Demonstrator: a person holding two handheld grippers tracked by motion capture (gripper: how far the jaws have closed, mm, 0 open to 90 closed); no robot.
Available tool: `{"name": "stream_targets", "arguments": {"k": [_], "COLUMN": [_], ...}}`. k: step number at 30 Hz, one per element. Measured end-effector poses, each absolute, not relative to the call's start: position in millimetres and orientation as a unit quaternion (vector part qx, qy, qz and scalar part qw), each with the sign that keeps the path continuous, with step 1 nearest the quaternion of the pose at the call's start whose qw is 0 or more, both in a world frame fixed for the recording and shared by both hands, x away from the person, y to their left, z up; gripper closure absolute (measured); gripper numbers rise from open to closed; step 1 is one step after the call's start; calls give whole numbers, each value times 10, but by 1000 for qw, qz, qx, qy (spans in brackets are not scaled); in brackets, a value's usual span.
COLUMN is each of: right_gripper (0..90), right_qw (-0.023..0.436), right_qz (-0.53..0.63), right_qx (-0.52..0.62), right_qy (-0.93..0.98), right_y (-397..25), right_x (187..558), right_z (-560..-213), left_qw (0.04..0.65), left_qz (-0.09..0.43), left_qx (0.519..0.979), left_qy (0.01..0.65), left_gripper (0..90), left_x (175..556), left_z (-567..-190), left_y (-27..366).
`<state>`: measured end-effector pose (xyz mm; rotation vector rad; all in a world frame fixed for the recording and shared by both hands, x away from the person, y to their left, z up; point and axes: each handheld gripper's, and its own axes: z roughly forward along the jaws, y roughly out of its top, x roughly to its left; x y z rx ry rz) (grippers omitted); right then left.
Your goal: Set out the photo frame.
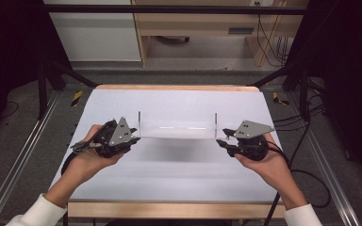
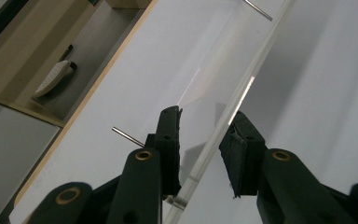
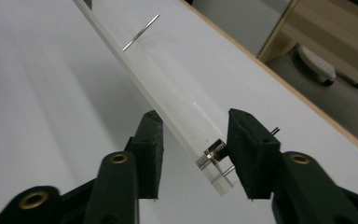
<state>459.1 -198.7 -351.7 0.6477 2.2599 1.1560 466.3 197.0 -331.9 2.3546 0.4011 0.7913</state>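
A clear, flat acrylic panel [image 1: 176, 132] with thin upright metal pins sits mid-frame above the smooth white counter [image 1: 169, 179]. The left hand-held gripper [image 1: 133, 138] and right hand-held gripper [image 1: 222, 138] straddle its ends, black jaws parted, not clamping.

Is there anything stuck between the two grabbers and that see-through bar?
Nothing visible is in the way. The clear bar already sits between the open jaws of the left gripper and the right gripper. Its thin metal pins rise inboard of the jaws.
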Motion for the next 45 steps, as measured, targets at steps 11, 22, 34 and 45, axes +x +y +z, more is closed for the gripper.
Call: {"name": "stream_targets", "arguments": {"k": [11,22,34,45], "right_gripper": [571,620,615,605], "right_qw": [300,295,282,272], "right_qz": [427,444,443,452], "right_qx": [238,233,250,268], "right_qy": [819,814,813,806], "right_y": [-2046,-2066,-2064,-2075], "right_x": [4711,4839,4948,5079], "right_z": [-3677,-3690,-3600,-3535], "left_qw": [313,315,354,483], "left_qz": [293,290,298,311], "left_qx": [890,890,870,775], "left_qy": [153,154,169,263], "left_gripper": [672,662,540,187], "left_x": [4753,4846,4928,4833], "left_z": [-3251,-3183,-3100,-2962], "left_y": [1979,1981,2030,2307]}}
